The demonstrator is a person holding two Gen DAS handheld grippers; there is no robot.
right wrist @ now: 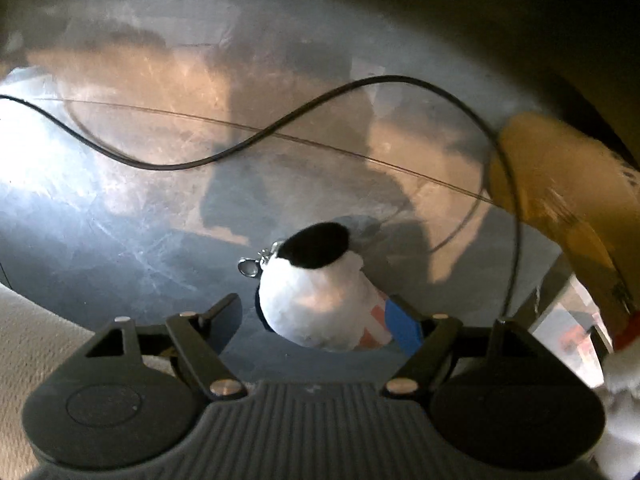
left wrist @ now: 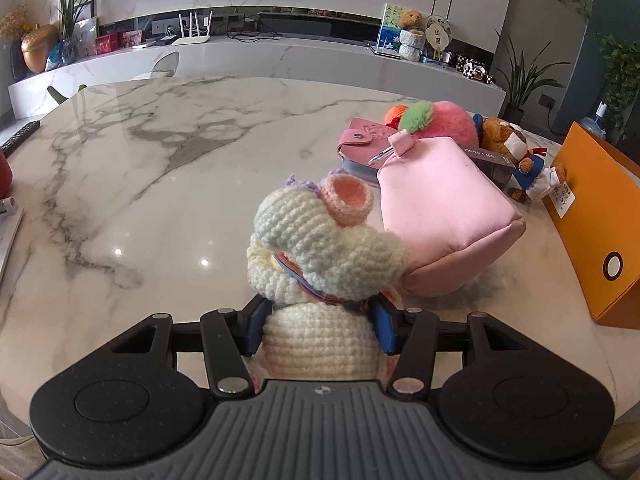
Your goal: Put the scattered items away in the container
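Observation:
In the left wrist view my left gripper is shut on a cream crocheted doll with a pink ear, held above the marble table. To its right lie a pink pouch, a pink wallet, a peach plush, a teddy bear and a small blue-dressed doll. An orange box stands at the right edge. In the right wrist view my right gripper stands open around a white plush with a black cap and a metal ring. The left finger is clear of the plush.
A dark card box lies behind the pouch. Under the right gripper is a shiny grey surface crossed by a thin black cable. A blurred yellow-brown edge rises at the right. A remote lies at the table's left edge.

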